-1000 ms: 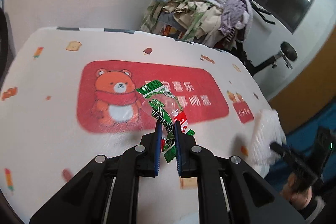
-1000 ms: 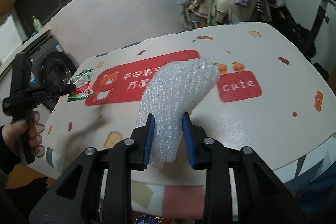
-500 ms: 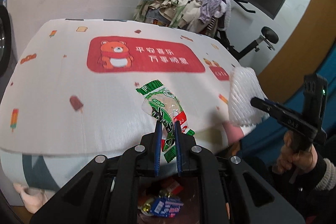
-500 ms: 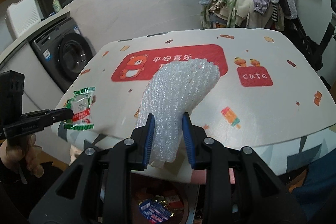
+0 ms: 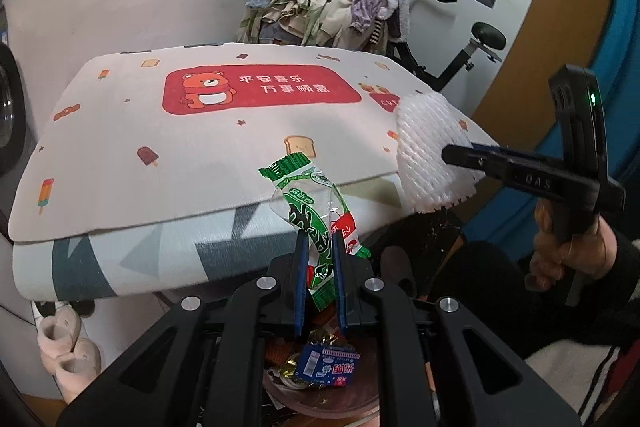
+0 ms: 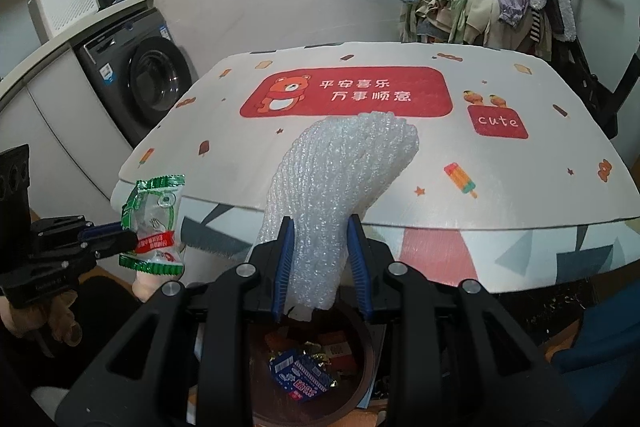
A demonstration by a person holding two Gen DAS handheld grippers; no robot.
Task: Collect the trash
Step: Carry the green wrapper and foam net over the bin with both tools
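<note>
The left gripper (image 5: pixel 319 251) is angled downward, clamped on a green snack wrapper (image 5: pixel 316 215). The right gripper (image 6: pixel 320 239), likewise pitched down, is clamped on white foam netting (image 6: pixel 340 183); both are held above the bin (image 6: pixel 360 383).

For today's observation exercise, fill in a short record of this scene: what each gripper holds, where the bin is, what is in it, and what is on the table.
left gripper: shut on a green snack wrapper
right gripper: shut on a white foam net
bin: round and brown, on the floor below both grippers, in front of the table
bin contents: a blue packet and other wrappers
table: covered by a mat with a bear print; no trash seen on it
</note>
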